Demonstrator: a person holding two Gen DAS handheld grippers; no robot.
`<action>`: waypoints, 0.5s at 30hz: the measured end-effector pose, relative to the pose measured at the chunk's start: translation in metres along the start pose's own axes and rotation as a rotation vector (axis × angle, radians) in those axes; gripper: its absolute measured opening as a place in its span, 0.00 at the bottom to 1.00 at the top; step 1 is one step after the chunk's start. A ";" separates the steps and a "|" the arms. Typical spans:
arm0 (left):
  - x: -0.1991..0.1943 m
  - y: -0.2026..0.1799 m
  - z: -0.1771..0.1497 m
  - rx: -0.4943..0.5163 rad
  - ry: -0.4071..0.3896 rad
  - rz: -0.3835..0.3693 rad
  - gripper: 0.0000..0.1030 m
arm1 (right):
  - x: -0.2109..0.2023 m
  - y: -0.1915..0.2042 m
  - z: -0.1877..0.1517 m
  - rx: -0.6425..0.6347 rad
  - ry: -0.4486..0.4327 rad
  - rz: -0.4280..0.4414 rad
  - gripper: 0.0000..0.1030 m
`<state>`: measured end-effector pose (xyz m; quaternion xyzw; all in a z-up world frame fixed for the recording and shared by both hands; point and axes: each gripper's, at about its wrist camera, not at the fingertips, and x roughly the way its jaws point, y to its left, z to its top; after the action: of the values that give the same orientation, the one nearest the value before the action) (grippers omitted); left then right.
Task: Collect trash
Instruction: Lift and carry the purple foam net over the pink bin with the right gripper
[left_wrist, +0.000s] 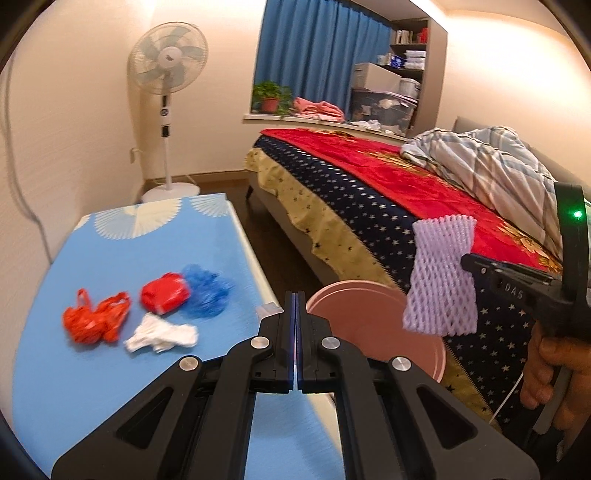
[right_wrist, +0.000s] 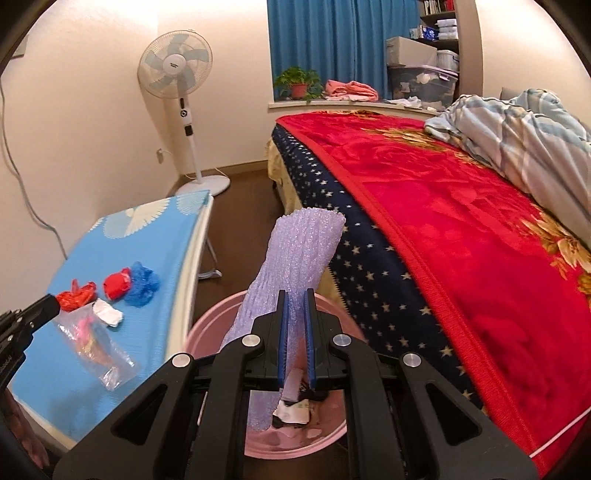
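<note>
My right gripper (right_wrist: 295, 299) is shut on a lilac foam net sleeve (right_wrist: 295, 254) and holds it above the pink bin (right_wrist: 207, 328); the sleeve also shows in the left wrist view (left_wrist: 439, 277) over the bin (left_wrist: 369, 321). My left gripper (left_wrist: 295, 299) is shut with nothing seen between its fingers in its own view; in the right wrist view its tip (right_wrist: 51, 302) holds a clear plastic bag (right_wrist: 99, 350) above the blue table (right_wrist: 155, 236). On the table lie an orange bag (left_wrist: 96, 317), a red wad (left_wrist: 164, 295), a blue wad (left_wrist: 208, 291) and a white scrap (left_wrist: 162, 336).
A bed with a red blanket (right_wrist: 461, 221) stands right of the bin. A standing fan (left_wrist: 168, 74) is in the far corner. A window sill with a potted plant (left_wrist: 271, 96) and boxes lies behind the bed. The bin holds some scraps (right_wrist: 295, 406).
</note>
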<state>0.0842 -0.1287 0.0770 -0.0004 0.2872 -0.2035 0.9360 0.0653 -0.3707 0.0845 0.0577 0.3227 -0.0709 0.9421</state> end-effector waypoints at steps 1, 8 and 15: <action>0.004 -0.005 0.003 0.004 0.001 -0.008 0.00 | 0.001 -0.002 0.000 0.001 0.002 -0.006 0.08; 0.031 -0.025 0.012 0.026 0.015 -0.049 0.00 | 0.010 -0.021 0.006 0.034 0.022 -0.025 0.08; 0.053 -0.036 0.010 0.033 0.042 -0.072 0.00 | 0.019 -0.020 0.006 0.036 0.041 -0.019 0.08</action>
<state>0.1154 -0.1832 0.0616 0.0089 0.3033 -0.2418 0.9217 0.0807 -0.3928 0.0761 0.0731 0.3412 -0.0845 0.9333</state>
